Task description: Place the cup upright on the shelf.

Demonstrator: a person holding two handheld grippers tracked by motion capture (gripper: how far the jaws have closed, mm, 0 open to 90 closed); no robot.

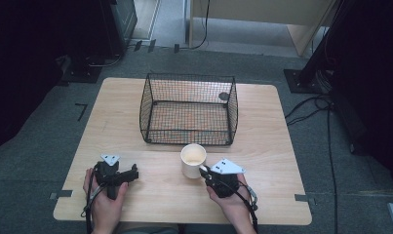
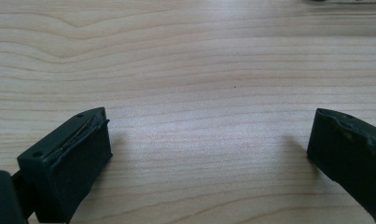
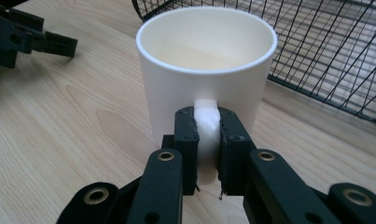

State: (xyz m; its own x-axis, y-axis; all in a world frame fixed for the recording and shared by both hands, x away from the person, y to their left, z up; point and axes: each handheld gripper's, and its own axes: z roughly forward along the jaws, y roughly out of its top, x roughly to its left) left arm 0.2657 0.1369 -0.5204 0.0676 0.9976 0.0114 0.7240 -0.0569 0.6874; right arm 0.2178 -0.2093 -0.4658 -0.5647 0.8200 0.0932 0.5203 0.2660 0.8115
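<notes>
The white mug (image 3: pixel 205 70) stands upright on the counter (image 1: pixel 262 185), about midway between the left and right edges and somewhat nearer the near edge than the far one, just in front of the wire basket (image 1: pixel 188 108). It looks empty inside. Its handle (image 3: pixel 207 135) faces the person, and the right gripper (image 3: pixel 207 140) has it pinched: the two black pads press flat on either side of the handle, near the middle of its height, with nothing else between them.

From where I stand the likely step is lifting the mug and setting it into the basket behind it. A handle-only hold invites the mug to swing, so I'd keep the squeeze firm, raise it straight up first until the base clears the basket's front rim, and only then carry it toward the far edge. Keeping the wrist level should stop the mug tipping forward on the pads. Lower it onto the mesh floor before letting go, since the wires give an uneven seat.

The left gripper (image 1: pixel 117 176) rests near the near-left corner, its jaws spread wide over bare wood, holding nothing, well apart from the mug and out of the way.
</notes>
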